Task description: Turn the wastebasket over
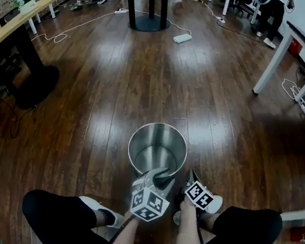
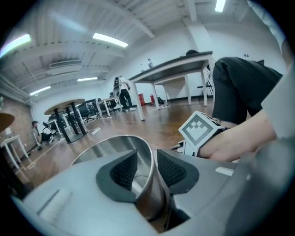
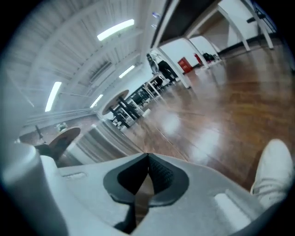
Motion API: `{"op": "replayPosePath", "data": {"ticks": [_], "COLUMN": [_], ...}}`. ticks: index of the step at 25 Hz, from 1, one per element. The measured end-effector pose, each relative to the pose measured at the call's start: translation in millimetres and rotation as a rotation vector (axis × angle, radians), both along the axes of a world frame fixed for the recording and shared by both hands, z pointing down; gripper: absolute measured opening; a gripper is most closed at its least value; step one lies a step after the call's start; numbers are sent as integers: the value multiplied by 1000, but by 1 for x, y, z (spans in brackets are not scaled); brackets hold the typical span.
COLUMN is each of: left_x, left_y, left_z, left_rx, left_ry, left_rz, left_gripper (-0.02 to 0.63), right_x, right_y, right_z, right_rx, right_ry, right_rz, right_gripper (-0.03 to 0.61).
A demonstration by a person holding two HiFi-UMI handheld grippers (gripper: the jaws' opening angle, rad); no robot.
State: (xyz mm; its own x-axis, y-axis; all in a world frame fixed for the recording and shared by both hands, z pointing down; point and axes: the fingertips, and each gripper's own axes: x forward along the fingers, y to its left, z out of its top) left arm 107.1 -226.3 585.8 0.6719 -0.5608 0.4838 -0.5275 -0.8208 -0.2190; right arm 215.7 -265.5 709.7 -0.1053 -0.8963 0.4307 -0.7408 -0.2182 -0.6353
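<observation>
Round polished-steel wastebasket point(image 1: 141, 140): upright | left gripper point(image 2: 142, 168): jaws apart, rim between | right gripper point(image 3: 147, 177): closed, empty | clamp rim firmly before tipping

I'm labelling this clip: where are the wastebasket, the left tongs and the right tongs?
wastebasket point(image 1: 159, 138), head view, inner far wall
left tongs point(image 2: 147, 156), left gripper view, between the tips
right tongs point(image 3: 148, 159), right gripper view, where the tips meet

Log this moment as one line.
wastebasket upright on floor | left gripper open, rim between jaws | right gripper shut, empty
</observation>
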Motion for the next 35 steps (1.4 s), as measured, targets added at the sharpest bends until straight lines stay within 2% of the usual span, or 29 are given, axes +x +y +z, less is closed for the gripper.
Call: {"op": "replayPosePath", "data": {"ticks": [4,6,8,11,13,17,22,24,28,35], "left_x": [-26,-43,-59,-81,-95,-127,-137,-130,-125,-132], "left_y": [-1,6,21,51,74,121,174,204,253,307], "left_z": [-63,-99,-131,-166,-182,-196,-213,-212,-208,-217], "left_rx": [48,98,144,209,252,286,311,308,306,370], "left_ry": [227,314,377,428,442,488,558,558,549,502], "left_rz": [-115,-170,-214,-270,-301,-377,-451,-452,-465,-515], "left_gripper": [185,196,211,248,204,202,250,265,345,344], "right_x": [-17,-34,-50,-66,-73,-92,-100,-93,-82,-78], "right_y": [1,20,48,88,111,165,232,263,305,361], "right_z": [-110,-160,-201,-249,-279,-329,-343,-340,-334,-341], "right_rx": [248,342,416,503,558,648,669,651,581,587], "right_ry": [176,277,370,489,571,683,781,787,810,777], "right_rz": [-117,-178,-219,-255,-264,-258,-295,-285,-268,-257], "right_gripper": [-4,13,61,192,257,270,356,357,357,356]}}
